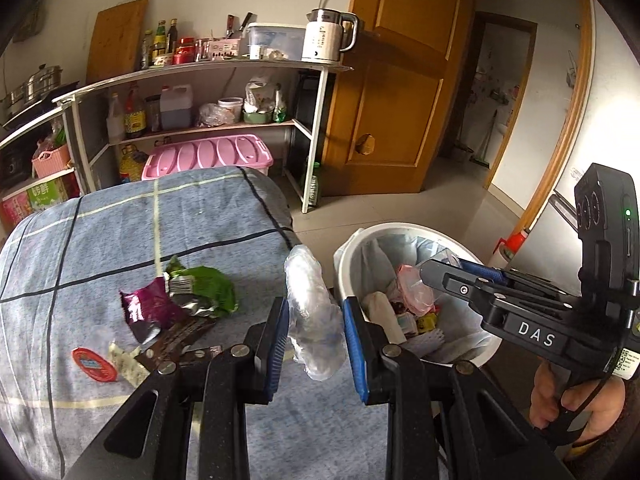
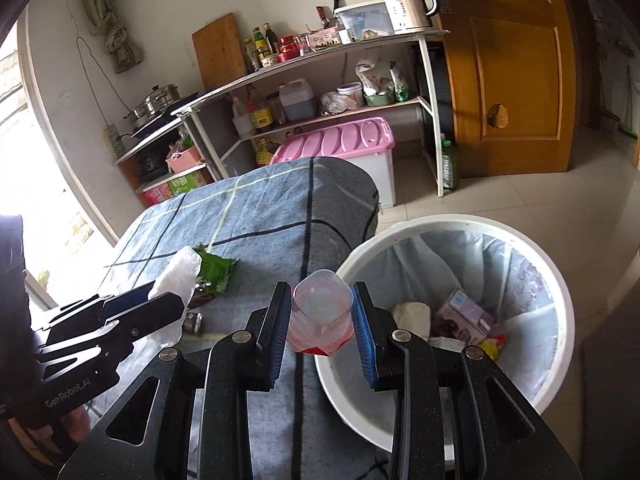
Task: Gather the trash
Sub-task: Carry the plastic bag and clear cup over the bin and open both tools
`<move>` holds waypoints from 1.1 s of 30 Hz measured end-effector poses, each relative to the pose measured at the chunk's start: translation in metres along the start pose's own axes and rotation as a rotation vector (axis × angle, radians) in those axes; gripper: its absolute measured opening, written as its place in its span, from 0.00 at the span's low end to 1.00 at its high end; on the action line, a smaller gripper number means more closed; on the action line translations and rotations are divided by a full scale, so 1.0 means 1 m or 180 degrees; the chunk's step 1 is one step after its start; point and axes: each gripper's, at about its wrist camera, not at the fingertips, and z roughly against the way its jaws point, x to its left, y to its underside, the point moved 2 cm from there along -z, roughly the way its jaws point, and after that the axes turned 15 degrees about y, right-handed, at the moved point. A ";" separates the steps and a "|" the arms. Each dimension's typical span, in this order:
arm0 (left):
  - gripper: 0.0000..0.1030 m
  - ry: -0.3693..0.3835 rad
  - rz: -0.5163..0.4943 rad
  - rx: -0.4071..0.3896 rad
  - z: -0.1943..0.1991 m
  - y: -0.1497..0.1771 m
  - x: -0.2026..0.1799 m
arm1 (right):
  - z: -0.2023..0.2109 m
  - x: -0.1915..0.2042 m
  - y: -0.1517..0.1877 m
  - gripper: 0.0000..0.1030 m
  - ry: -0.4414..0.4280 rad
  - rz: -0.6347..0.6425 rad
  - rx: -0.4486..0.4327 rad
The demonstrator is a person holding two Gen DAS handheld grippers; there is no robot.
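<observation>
My left gripper (image 1: 315,316) is shut on a crumpled clear plastic bag (image 1: 312,312) above the right edge of the blue checked cloth (image 1: 120,232); it also shows in the right wrist view (image 2: 176,280). My right gripper (image 2: 322,320) is shut on a clear plastic cup (image 2: 320,312) with a red base, held at the rim of the white trash bin (image 2: 400,236). In the left wrist view the right gripper (image 1: 444,276) reaches over the bin (image 1: 352,240). A green wrapper (image 1: 208,284), a purple wrapper (image 1: 144,308), a brown wrapper (image 1: 176,340) and a red lid (image 1: 94,364) lie on the cloth.
The lined bin holds several pieces of trash (image 2: 460,316). Behind the cloth stand a metal shelf rack (image 1: 200,72) with bottles and a kettle (image 1: 328,36), a pink-lidded box (image 1: 208,156) and a wooden door (image 1: 396,80). Tiled floor lies beyond the bin.
</observation>
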 end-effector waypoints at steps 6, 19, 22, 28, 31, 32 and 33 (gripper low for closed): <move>0.28 0.0148 -0.0131 0.0125 -0.031 -0.002 -0.030 | -0.002 -0.039 0.002 0.31 0.0179 -0.0114 0.0022; 0.28 0.0317 -0.0342 0.0337 -0.087 -0.004 -0.073 | -0.022 -0.092 0.011 0.31 0.0505 -0.0187 0.0207; 0.28 0.0325 -0.0330 0.0362 -0.095 -0.003 -0.077 | -0.029 -0.101 0.014 0.31 0.0585 -0.0199 0.0264; 0.31 0.0318 -0.0305 0.0436 -0.104 0.000 -0.076 | -0.041 -0.110 0.019 0.31 0.0702 -0.0190 0.0402; 0.41 0.0326 -0.0277 0.0445 -0.106 0.000 -0.075 | -0.046 -0.111 0.022 0.31 0.0747 -0.0178 0.0450; 0.43 0.0325 -0.0264 0.0439 -0.105 0.000 -0.074 | -0.046 -0.111 0.023 0.32 0.0745 -0.0178 0.0465; 0.46 0.0327 -0.0256 0.0431 -0.105 0.000 -0.074 | -0.047 -0.111 0.024 0.40 0.0736 -0.0173 0.0472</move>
